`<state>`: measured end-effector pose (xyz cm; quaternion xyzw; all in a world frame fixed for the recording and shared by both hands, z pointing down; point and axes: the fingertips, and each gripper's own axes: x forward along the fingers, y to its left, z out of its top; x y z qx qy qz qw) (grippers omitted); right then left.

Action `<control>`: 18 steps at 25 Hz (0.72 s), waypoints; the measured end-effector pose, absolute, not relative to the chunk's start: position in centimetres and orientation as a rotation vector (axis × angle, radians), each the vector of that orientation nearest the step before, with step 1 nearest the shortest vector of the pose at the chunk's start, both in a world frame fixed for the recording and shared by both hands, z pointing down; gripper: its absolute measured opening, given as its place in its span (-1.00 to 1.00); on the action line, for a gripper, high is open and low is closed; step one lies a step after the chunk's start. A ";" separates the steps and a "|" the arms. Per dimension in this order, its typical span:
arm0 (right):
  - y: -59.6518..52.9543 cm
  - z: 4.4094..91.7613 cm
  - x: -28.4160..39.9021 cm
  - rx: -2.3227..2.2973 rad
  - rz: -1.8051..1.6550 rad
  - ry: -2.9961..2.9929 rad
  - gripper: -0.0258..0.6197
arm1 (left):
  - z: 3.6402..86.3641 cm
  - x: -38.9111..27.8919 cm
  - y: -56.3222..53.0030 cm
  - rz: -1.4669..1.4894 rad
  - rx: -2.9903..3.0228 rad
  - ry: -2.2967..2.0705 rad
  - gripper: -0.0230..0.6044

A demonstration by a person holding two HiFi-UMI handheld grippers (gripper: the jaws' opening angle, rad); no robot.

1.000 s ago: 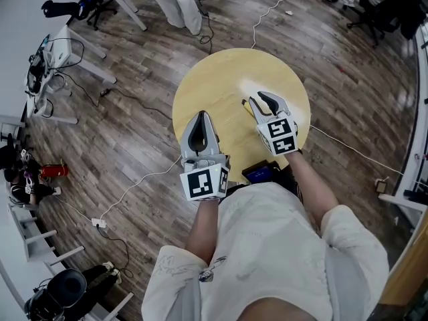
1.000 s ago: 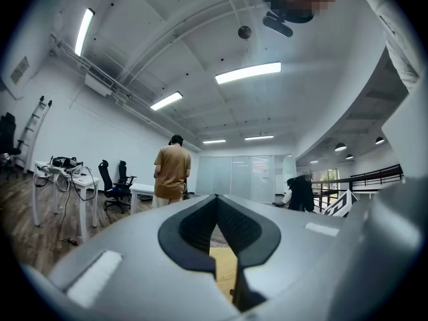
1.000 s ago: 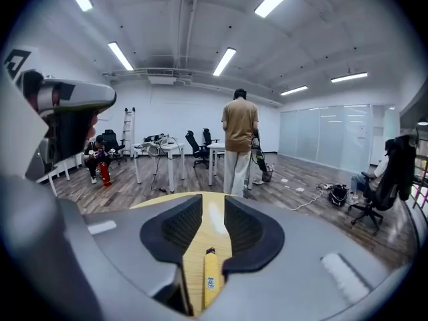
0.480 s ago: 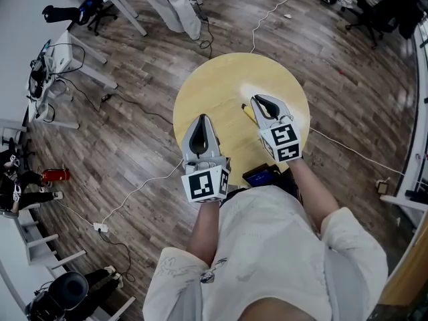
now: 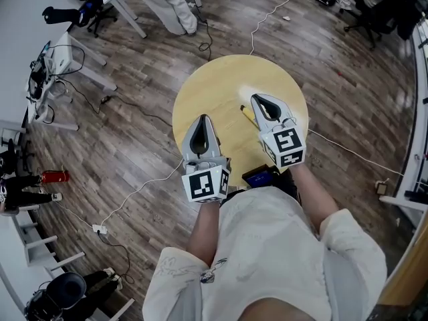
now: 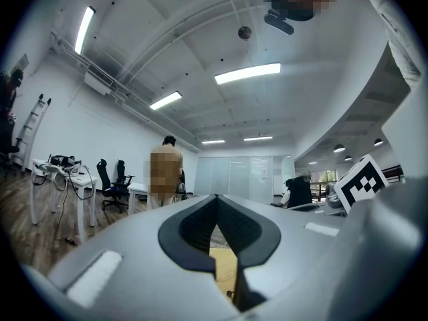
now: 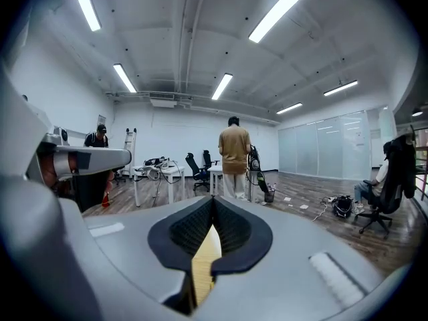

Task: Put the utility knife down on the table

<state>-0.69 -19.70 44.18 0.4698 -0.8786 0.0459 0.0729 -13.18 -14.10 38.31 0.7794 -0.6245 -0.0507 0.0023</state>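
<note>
The utility knife [image 5: 247,114], yellow, lies flat on the round yellow table [image 5: 214,85], just left of my right gripper [image 5: 257,98]. That gripper hangs a little above the tabletop, apart from the knife. Its jaws have just been closing and now meet, with nothing between them; through the slit in the right gripper view only the yellow tabletop [image 7: 204,263] shows. My left gripper [image 5: 202,118] is held level over the table's near left edge, jaws together and empty. Its own view shows a strip of the table [image 6: 224,266] under the tips.
A black and blue device [image 5: 259,175] sits at the table's near edge by my body. Cables [image 5: 137,186] run over the wooden floor. A person [image 5: 175,5] stands beyond the table. Desks [image 5: 60,62] stand at the left, office chairs [image 5: 374,12] at the far right.
My right gripper has lifted off the table and its jaws have come together. The yellow knife now shows on the table beside it. The left gripper has kept still.
</note>
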 end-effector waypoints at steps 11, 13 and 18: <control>-18.5 41.6 -0.7 1.430 0.091 -2.695 -0.90 | 38.4 -12.9 -14.2 -0.167 2.454 -1.942 -0.88; -18.3 41.1 -0.6 1.437 0.080 -2.702 -0.90 | 38.2 -12.8 -14.3 -0.162 2.452 -1.939 -0.88; -17.7 40.1 -0.5 1.444 0.060 -2.722 -0.90 | 38.3 -12.6 -14.3 -0.172 2.461 -1.932 -0.88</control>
